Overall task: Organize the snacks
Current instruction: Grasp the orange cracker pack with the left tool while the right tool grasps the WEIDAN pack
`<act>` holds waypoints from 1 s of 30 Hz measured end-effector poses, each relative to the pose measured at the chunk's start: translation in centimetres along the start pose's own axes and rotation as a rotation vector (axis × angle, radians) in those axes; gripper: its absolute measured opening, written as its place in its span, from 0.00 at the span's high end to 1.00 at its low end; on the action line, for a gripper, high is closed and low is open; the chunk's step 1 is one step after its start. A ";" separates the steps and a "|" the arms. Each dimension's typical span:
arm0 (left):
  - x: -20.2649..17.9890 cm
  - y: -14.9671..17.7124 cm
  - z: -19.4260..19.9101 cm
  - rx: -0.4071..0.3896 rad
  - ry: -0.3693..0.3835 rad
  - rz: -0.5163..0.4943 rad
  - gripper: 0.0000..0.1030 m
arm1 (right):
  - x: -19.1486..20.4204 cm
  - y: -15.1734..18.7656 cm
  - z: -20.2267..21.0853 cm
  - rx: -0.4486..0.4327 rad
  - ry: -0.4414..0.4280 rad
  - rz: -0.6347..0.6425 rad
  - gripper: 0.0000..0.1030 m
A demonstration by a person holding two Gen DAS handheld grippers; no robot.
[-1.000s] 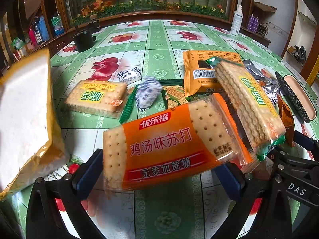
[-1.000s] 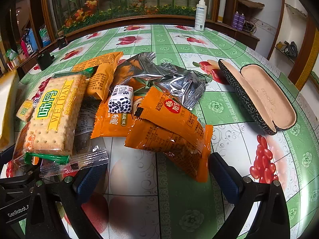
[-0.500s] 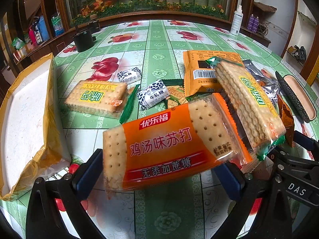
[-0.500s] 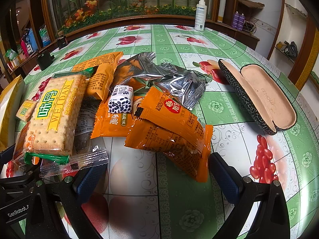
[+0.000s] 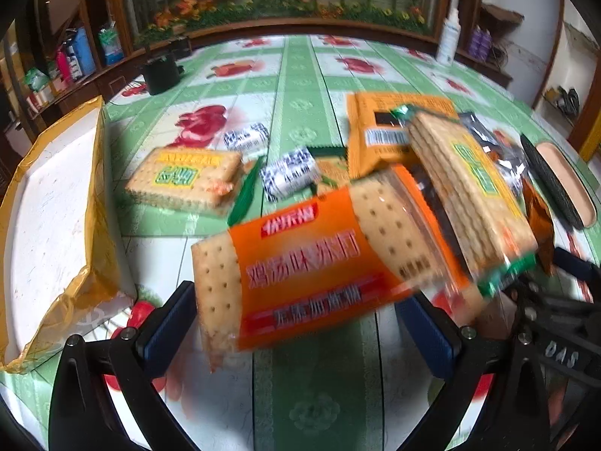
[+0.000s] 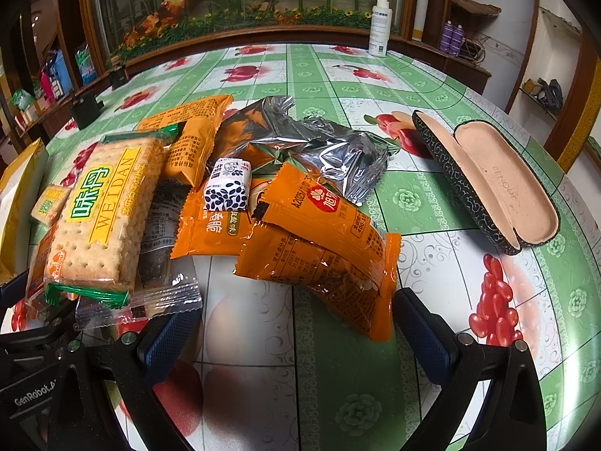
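My left gripper (image 5: pixel 300 323) is shut on an orange soda cracker pack (image 5: pixel 319 267), held above the table. A white box with yellow tape (image 5: pixel 52 218) lies at the left. A WEIDAN cracker pack (image 5: pixel 469 184) lies on the snack pile at the right; it also shows in the right wrist view (image 6: pixel 101 214). A smaller cracker pack (image 5: pixel 184 180) and two blue-patterned candies (image 5: pixel 289 174) lie beyond. My right gripper (image 6: pixel 296 334) is open and empty, just before two orange snack packets (image 6: pixel 319 248). A silver wrapper (image 6: pixel 319 146) lies behind them.
An open glasses case (image 6: pixel 488 180) lies at the right. A black cup (image 5: pixel 161 71) stands at the far left of the table and a white spray bottle (image 6: pixel 380 26) at the far edge. The flowered green tablecloth (image 6: pixel 338 376) covers a round table.
The white box came down flat on the table at the left. My left gripper has now shifted with the orange cracker pack, which is blurred. The right gripper has not moved.
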State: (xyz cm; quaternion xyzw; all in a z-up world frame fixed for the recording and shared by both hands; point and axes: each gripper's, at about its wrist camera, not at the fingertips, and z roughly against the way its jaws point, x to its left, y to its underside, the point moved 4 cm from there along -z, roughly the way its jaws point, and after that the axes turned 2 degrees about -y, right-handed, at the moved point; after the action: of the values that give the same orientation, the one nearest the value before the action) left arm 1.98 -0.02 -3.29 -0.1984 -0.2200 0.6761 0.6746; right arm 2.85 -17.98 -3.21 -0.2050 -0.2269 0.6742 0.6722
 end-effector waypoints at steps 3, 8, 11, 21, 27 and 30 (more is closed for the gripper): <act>0.0 0.4 0.3 0.028 0.038 -0.052 0.00 | -0.1 0.1 0.1 0.017 -0.033 0.023 0.01; 0.6 1.6 1.8 0.070 0.125 -0.095 0.00 | -0.9 0.9 1.2 0.055 -0.143 0.026 0.01; 1.5 2.1 3.7 0.034 0.192 -0.094 0.00 | -1.7 1.7 2.1 0.065 -0.217 0.005 0.01; 2.4 -0.1 6.5 -0.076 0.231 -0.232 0.00 | -2.8 2.5 6.6 -0.043 -0.357 -0.021 0.02; 1.5 -1.9 2.5 0.004 0.253 -0.280 0.00 | -3.7 2.6 7.3 -0.051 -0.426 -0.075 0.02; 0.9 -1.0 1.3 0.035 0.225 -0.312 0.00 | -4.2 2.8 7.6 -0.048 -0.447 -0.090 0.02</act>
State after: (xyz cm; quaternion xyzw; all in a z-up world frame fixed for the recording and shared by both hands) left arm 2.07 0.82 -1.57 -0.2247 -0.1595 0.5405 0.7949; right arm -3.76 -22.40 1.20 -0.0562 -0.3950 0.6665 0.6297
